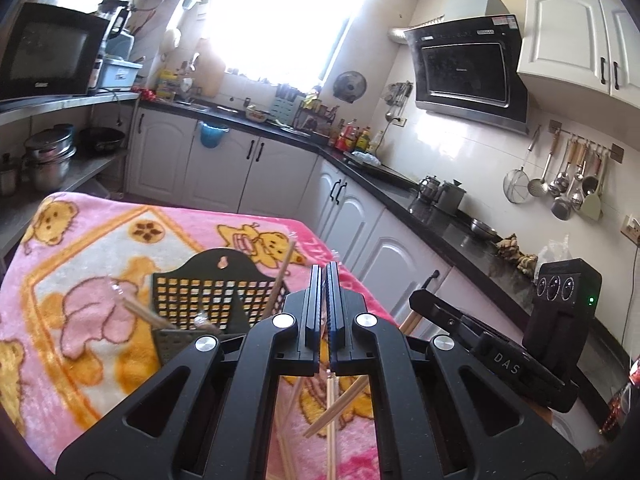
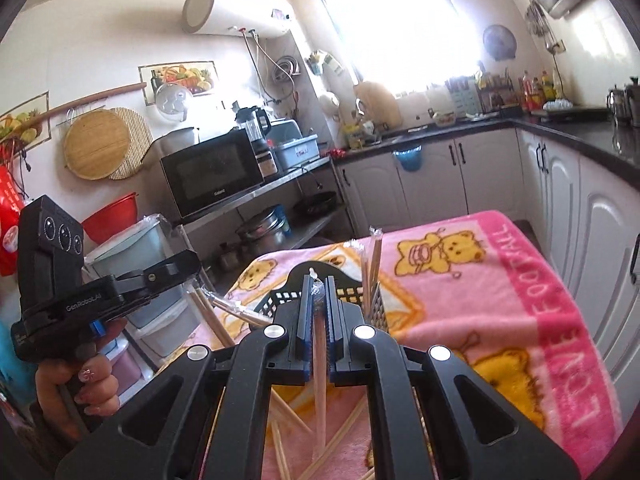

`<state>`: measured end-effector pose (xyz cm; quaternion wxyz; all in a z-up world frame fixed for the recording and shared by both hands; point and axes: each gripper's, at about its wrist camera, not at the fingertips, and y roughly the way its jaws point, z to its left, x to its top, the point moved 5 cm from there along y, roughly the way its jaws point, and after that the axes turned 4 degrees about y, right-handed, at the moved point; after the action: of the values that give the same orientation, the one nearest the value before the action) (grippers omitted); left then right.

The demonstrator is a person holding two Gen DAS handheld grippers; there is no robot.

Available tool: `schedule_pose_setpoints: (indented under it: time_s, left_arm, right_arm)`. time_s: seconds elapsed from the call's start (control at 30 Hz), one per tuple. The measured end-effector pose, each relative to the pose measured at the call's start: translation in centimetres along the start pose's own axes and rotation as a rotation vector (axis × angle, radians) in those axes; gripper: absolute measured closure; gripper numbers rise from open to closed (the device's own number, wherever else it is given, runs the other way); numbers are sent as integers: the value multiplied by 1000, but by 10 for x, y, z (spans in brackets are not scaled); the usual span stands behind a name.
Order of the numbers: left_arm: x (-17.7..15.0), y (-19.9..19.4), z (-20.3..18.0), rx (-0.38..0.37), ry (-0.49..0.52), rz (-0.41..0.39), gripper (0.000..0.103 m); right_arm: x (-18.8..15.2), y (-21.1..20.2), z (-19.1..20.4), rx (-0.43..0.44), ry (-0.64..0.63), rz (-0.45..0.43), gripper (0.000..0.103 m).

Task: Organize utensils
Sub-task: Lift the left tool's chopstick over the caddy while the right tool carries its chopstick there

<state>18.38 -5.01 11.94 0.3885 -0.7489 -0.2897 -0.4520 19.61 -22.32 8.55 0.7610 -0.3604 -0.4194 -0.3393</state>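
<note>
A black lattice utensil holder stands on a pink bear-print blanket; wrapped chopsticks lean in it. It also shows in the right wrist view with chopsticks sticking up. My left gripper is shut above the blanket, just right of the holder; a thin chopstick hangs below its jaws. My right gripper is shut on a wrapped chopstick, held over the holder. Loose chopsticks lie on the blanket below.
White cabinets and a black countertop run along the right. A steel shelf with a microwave and pots stands on the left. The other gripper body is at the right, and the left one in a hand.
</note>
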Motion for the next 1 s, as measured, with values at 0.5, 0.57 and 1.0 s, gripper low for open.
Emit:
schedule_pose_setpoints:
  time_s: [0.5, 0.57, 1.0]
  left_arm:
    - [31, 6, -24, -18, 49, -55, 102]
    - [37, 6, -26, -16, 57, -66, 102]
    - [77, 3, -21, 22, 62, -143, 102]
  right_arm:
    - [21, -18, 7, -10, -42, -68, 97]
    - [24, -19, 8, -10, -45, -73, 97]
    - [56, -14, 22, 5, -86, -115, 97]
